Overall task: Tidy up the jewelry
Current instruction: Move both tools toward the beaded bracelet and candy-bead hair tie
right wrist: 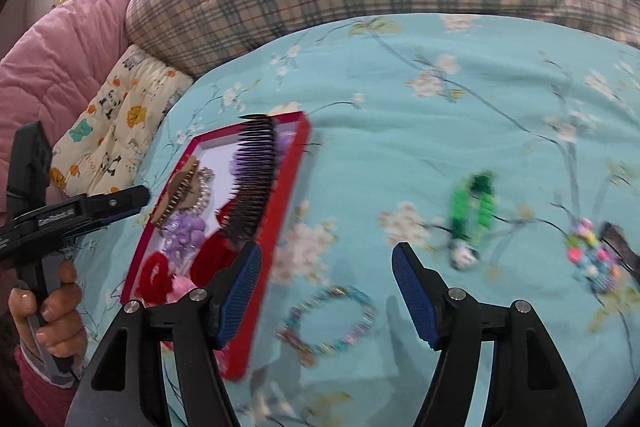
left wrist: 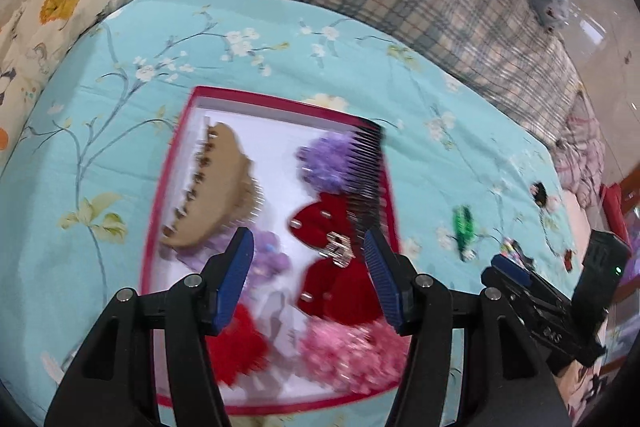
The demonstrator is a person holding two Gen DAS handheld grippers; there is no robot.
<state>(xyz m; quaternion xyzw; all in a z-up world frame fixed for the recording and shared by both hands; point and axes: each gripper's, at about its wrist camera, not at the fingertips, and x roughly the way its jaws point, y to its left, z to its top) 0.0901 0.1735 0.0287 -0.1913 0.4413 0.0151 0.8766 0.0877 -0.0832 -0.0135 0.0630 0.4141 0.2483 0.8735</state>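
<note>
Left claw [left wrist: 310, 281] hiding blurred red bow [left wrist: 336, 259], tray [left wrist: 168, 183] cut off

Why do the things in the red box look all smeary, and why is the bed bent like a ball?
Left wrist view: the red bow and pink flower in the red box smear from motion blur, while the left gripper looks sharp. Right wrist view: the green clip and beaded bracelet are blurred too. Both views: the fisheye lens curves the bedspread, with dark corners.
</note>
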